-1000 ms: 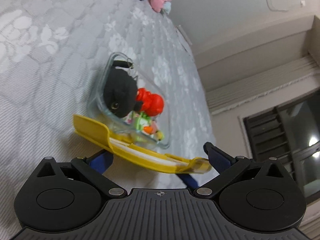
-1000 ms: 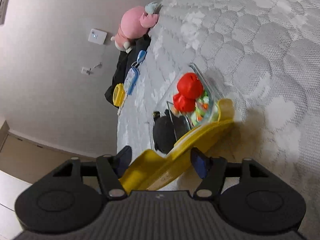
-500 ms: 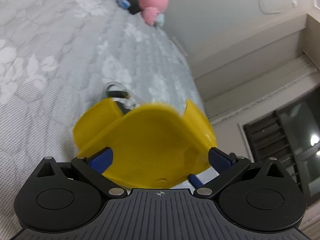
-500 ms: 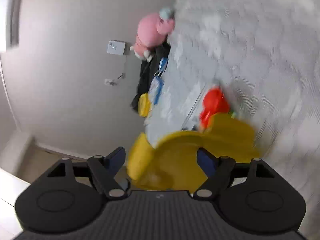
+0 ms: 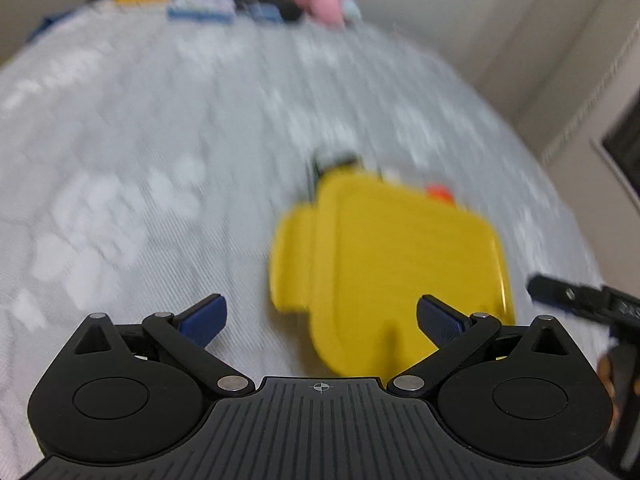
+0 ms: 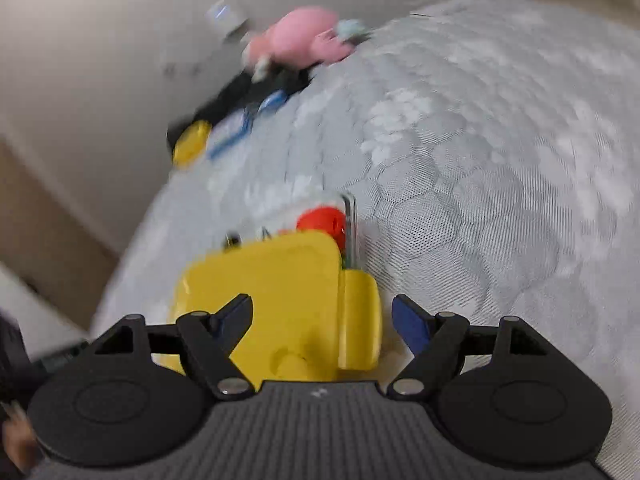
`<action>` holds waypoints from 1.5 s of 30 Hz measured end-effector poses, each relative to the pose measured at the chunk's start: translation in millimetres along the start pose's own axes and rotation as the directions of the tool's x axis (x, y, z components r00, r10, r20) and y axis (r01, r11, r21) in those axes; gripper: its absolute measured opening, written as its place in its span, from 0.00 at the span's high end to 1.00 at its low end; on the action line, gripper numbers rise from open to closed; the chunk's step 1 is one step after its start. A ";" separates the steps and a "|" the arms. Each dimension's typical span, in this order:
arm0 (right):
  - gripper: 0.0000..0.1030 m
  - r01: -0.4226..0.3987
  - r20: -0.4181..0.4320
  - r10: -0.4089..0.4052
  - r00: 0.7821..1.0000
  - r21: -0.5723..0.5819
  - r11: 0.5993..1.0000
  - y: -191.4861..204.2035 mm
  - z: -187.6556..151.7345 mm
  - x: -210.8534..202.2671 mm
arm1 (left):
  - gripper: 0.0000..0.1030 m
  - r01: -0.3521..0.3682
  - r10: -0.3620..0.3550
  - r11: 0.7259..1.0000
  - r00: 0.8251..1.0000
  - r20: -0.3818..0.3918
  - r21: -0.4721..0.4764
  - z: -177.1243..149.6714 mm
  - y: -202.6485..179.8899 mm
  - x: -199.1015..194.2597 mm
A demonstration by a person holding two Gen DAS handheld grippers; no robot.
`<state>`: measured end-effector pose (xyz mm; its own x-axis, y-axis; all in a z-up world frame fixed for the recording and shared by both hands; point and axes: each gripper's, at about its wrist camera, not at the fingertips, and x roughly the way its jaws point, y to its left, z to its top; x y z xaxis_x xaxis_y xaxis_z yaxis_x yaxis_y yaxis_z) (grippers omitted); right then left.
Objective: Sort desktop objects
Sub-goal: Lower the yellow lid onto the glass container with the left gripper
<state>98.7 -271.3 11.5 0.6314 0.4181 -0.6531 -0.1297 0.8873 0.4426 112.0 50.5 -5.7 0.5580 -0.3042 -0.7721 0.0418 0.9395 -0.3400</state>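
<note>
A yellow lid (image 5: pixel 392 264) lies over a clear container (image 6: pixel 352 220) on the grey quilted surface. It hides most of the container. A red toy (image 6: pixel 324 220) pokes out at the far edge, and shows in the left wrist view (image 5: pixel 440 194) too. My left gripper (image 5: pixel 320 316) is open just short of the lid's near edge. My right gripper (image 6: pixel 324 320) is open, its jaws standing on either side of the lid's near part and side flap (image 6: pixel 360 316). Both views are blurred by motion.
At the far edge lie a pink plush (image 6: pixel 304 40), a black item (image 6: pixel 240 96), a blue-edged card (image 6: pixel 236 132) and a small yellow box (image 6: pixel 192 144). The right gripper shows at the right edge of the left wrist view (image 5: pixel 580 300). A wall stands behind.
The lid went from tilted against the container's rim to lying flat over it. Both grippers swung back and level, away from the lid, with jaws open.
</note>
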 end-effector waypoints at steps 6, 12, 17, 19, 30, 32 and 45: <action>0.26 0.014 -0.100 -0.008 0.995 0.066 0.998 -10.4 -4.8 27.7 | 0.00 -0.021 0.019 0.997 0.999 -0.035 -0.080 5.9 9.6 17.8; 0.47 -0.018 -0.081 0.027 0.996 0.109 0.994 -11.4 -6.0 34.4 | 0.48 0.139 -0.144 0.979 0.989 -0.026 -0.146 5.3 8.2 17.5; 0.50 0.049 0.060 -0.049 0.997 0.001 0.999 10.5 -9.7 12.5 | 0.49 0.146 -0.137 0.985 0.986 0.090 -0.091 11.3 -4.6 0.2; 0.50 0.066 0.141 -0.059 0.988 -0.042 0.997 20.7 -6.3 6.0 | 0.45 0.127 -0.118 0.990 0.985 0.126 -0.065 18.2 -10.7 -0.8; 0.63 0.190 0.245 -0.133 0.960 -0.229 0.955 35.5 17.3 43.3 | 0.44 0.037 -0.044 0.997 0.991 0.125 0.063 41.9 -31.9 29.9; 0.61 0.218 0.227 -0.162 0.960 -0.246 0.945 33.6 9.3 51.5 | 0.41 0.047 -0.054 0.997 0.991 0.126 0.058 41.8 -29.6 24.1; 0.44 -0.015 0.131 -0.025 0.991 0.300 0.954 -46.6 33.0 76.7 | 0.24 0.149 -0.118 0.954 0.985 0.130 -0.261 66.4 35.0 45.6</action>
<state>178.4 -287.0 -39.0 0.7293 0.3663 -0.5779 0.0962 0.7813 0.6166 193.9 80.0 -17.2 0.6519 -0.3900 -0.6503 -0.0932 0.8099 -0.5791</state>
